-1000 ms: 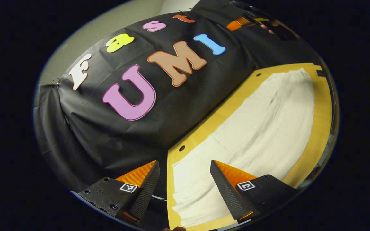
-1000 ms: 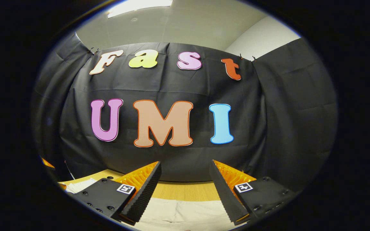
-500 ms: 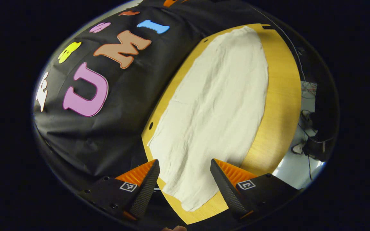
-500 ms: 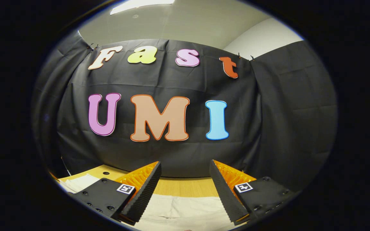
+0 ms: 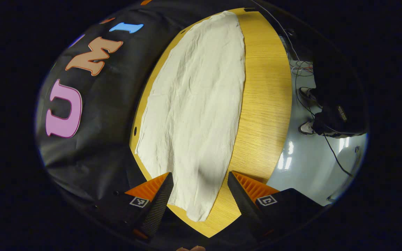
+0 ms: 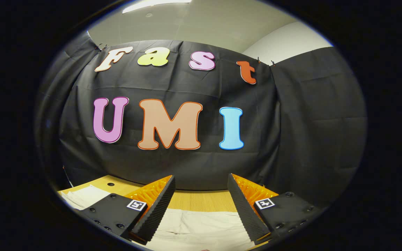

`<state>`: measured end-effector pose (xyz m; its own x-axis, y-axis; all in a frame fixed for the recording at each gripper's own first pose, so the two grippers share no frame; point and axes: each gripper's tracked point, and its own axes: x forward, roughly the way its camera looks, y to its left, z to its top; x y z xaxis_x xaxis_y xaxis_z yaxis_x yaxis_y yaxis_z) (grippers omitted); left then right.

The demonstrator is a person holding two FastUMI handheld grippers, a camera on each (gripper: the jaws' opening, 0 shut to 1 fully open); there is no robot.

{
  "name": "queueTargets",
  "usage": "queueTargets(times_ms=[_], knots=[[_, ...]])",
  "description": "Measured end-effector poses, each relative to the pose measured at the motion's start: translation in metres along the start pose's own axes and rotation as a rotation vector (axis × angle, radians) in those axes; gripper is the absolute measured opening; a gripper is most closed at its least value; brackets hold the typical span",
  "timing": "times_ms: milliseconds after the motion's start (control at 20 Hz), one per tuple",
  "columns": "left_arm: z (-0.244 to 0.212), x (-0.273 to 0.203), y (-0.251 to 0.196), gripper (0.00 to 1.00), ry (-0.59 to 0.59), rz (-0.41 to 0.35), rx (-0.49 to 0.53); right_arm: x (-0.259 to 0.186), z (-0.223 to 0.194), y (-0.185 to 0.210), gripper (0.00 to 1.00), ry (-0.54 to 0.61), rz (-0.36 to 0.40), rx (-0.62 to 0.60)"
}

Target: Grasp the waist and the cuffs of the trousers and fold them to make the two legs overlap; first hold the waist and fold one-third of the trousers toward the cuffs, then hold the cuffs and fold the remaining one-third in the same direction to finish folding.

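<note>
Ahead of the left gripper (image 5: 198,195), the cream trousers (image 5: 197,104) lie flat along the wooden table (image 5: 263,104), one end between its wide-spread, empty fingers. Below the right gripper (image 6: 201,205), also spread wide and empty, the trousers run across the table.

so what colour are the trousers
Off-white, a plain cream with no pattern; the trousers show best in the left gripper view.
</note>
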<state>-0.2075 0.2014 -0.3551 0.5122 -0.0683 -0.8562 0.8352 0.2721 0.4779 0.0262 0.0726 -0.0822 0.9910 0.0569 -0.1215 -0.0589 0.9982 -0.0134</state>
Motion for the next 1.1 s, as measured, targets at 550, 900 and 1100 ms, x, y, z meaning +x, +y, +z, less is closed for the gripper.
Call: queueTargets(times_ms=[550,900,1100], knots=[[0.002,0.030,0.028,0.82,0.062,-0.012,0.109,-0.004,-0.001,-0.017,0.97,0.004,-0.037,0.002],[-0.003,0.041,0.014,0.25,0.102,-0.086,0.060,-0.012,-0.008,-0.031,0.98,0.015,-0.058,-0.050],[-0.001,0.042,0.015,0.02,0.087,-0.060,0.064,-0.017,-0.032,-0.042,0.98,0.063,-0.056,-0.095]])
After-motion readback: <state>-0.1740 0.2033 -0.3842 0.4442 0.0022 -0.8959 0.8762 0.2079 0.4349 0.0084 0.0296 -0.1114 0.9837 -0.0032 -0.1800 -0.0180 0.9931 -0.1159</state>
